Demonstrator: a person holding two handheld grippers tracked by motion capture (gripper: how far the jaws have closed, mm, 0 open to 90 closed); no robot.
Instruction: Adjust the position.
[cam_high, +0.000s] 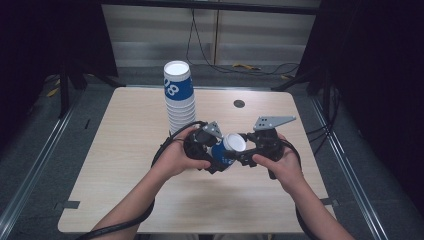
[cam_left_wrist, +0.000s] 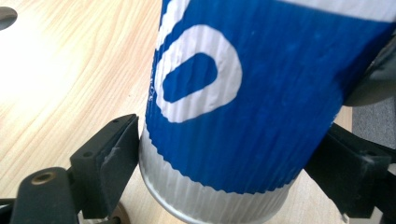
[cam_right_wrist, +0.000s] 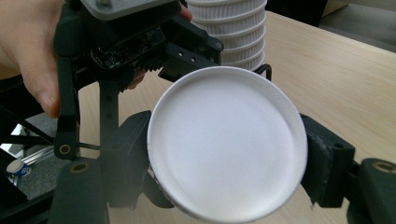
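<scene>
Over table (cam_high: 125, 150), both tongs grip blue cup (cam_high: 227, 150).

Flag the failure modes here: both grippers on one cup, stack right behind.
1. The left gripper and right gripper both clamp the same paper cup; uneven squeeze or pull could crush its thin wall.
2. The cup is held tilted above the table; if either lets go early it may drop and roll.
3. The tall cup stack stands close behind the left hand; a backward swing could topple it.
</scene>
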